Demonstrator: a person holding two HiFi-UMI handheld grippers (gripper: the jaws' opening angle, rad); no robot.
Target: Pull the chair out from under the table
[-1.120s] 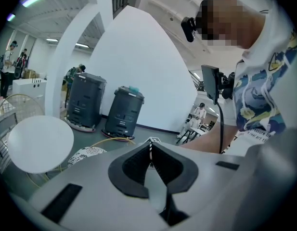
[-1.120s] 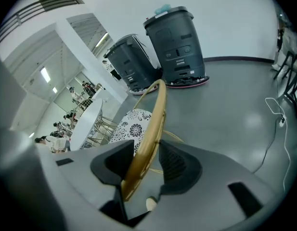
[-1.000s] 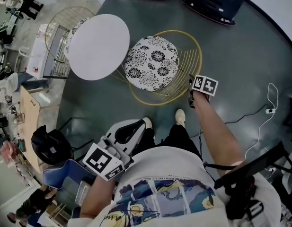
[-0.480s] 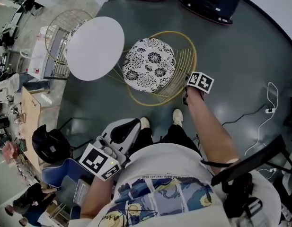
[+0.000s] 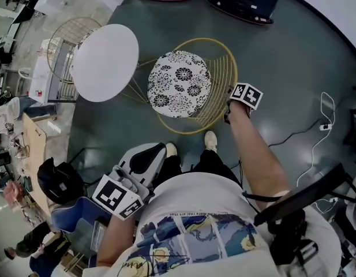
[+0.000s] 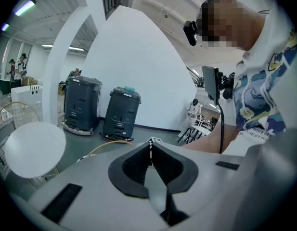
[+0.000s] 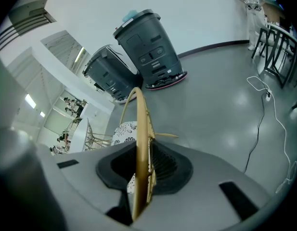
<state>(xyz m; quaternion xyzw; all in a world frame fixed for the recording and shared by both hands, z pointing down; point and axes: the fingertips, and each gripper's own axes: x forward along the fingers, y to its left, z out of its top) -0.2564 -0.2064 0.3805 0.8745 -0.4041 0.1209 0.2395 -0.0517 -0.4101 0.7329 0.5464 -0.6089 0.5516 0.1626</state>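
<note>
Inside the right hand-held gripper [image 7: 141, 153], jaws just closing, runs the chair [image 5: 179, 84] rim.

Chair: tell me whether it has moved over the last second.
Yes. The chair has slid right, away from the table: the table overlapped its edge before, and now a gap shows between them.

Chair [image 5: 226, 77] — gold wire; cushion [image 5: 179, 84] black-white floral; table [image 5: 104, 62] white.
</note>
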